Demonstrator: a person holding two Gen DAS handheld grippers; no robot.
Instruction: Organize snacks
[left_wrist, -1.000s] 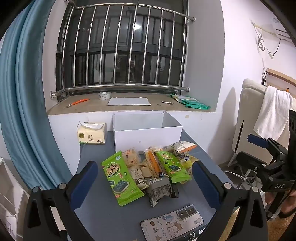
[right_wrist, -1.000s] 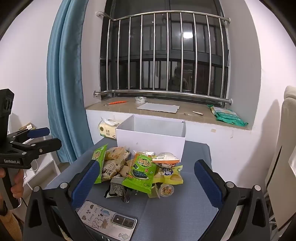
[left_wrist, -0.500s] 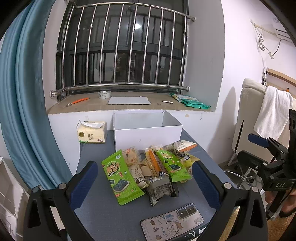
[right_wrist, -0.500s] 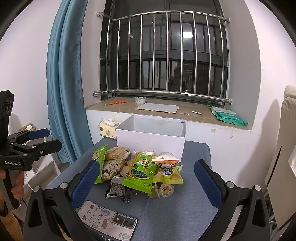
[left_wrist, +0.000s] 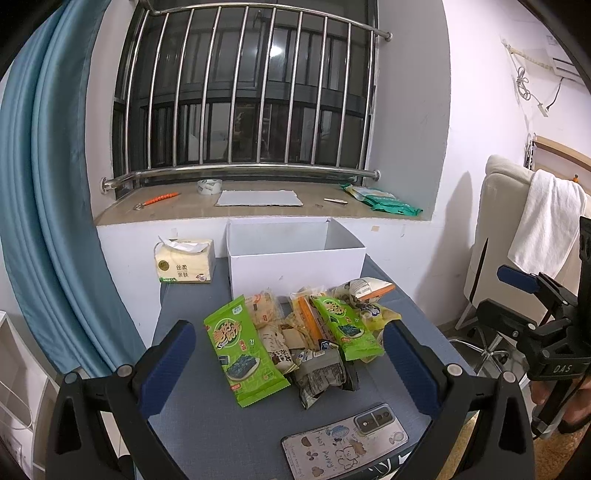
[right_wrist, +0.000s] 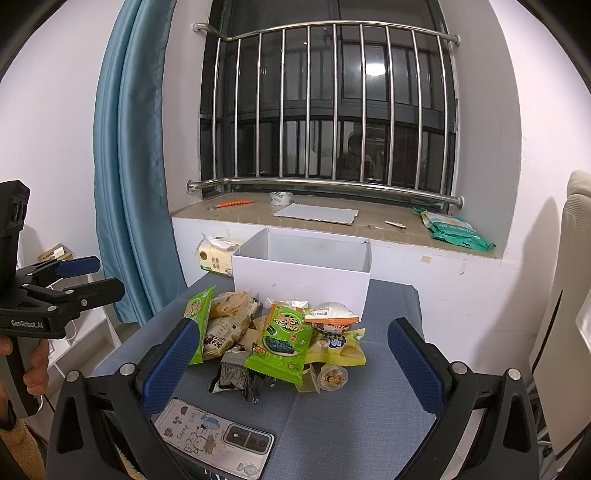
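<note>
Left tongs (left_wrist: 286, 354), right tongs (right_wrist: 291, 354): both spread, empty, above near counter (left_wrist: 207, 424) edge. Phone (left_wrist: 345, 439) at 6 o'clock: low sweep may knock it off. Snacks (left_wrist: 295, 332) heaped centre, overlapping: pinch may drag neighbours. Box (left_wrist: 295, 254) at 12, empty.

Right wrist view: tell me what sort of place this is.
Probably a room in a home, perhaps a bedroom. A barred window with a blue curtain beside it, and a small table holding snack packets and a phone.
</note>
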